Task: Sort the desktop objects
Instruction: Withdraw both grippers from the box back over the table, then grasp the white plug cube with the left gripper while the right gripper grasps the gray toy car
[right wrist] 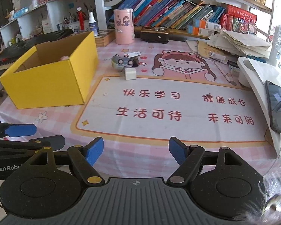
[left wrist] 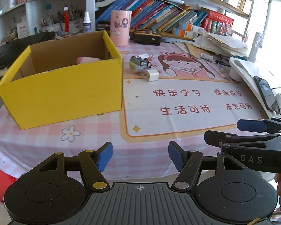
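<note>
Far ahead of both empty, open grippers (left wrist: pixel 140 156) (right wrist: pixel 136 151): charger (right wrist: pixel 130 74) beside yellow box (right wrist: pixel 52 86).

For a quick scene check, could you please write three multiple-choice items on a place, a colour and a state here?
1. Where is the white charger?
A. in the box
B. on the tablecloth, right of the box
C. on the phone

2. What colour is the box outside?
A. yellow
B. green
C. red

3. How is the left gripper?
A. shut on the charger
B. shut on nothing
C. open, empty

Answers: 1 B, it lies on the cloth beside the toy car; 2 A, its walls are yellow; 3 C, bare cloth shows between its blue pads.
</note>
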A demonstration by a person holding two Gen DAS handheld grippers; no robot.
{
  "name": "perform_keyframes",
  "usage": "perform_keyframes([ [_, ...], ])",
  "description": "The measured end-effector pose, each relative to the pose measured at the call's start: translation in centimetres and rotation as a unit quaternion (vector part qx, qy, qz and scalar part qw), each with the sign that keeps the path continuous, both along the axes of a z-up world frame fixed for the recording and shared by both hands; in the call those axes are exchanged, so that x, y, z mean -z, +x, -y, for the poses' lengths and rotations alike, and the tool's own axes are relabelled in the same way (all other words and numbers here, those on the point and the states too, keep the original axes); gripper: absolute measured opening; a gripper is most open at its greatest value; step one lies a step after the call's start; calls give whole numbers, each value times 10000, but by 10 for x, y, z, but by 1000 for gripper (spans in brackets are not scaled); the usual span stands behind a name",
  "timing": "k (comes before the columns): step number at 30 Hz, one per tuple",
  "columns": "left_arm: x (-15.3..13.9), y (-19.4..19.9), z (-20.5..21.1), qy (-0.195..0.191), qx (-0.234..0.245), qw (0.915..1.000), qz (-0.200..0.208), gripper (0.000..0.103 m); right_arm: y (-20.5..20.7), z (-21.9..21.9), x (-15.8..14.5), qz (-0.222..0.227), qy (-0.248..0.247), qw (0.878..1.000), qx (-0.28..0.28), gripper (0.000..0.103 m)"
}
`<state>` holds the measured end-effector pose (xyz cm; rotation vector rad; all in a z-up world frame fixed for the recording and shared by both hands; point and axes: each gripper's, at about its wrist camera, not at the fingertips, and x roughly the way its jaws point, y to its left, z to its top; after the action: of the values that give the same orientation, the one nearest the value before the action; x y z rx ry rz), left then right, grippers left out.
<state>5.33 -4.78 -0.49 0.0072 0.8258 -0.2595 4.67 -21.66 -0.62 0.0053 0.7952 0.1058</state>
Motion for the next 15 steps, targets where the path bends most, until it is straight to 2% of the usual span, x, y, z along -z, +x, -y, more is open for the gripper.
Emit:
perform_keyframes([
  [15, 9, 38, 52, -93, 85, 9998, -180, 67, 41, 52, 5, -192, -87, 9998, 73, 75],
])
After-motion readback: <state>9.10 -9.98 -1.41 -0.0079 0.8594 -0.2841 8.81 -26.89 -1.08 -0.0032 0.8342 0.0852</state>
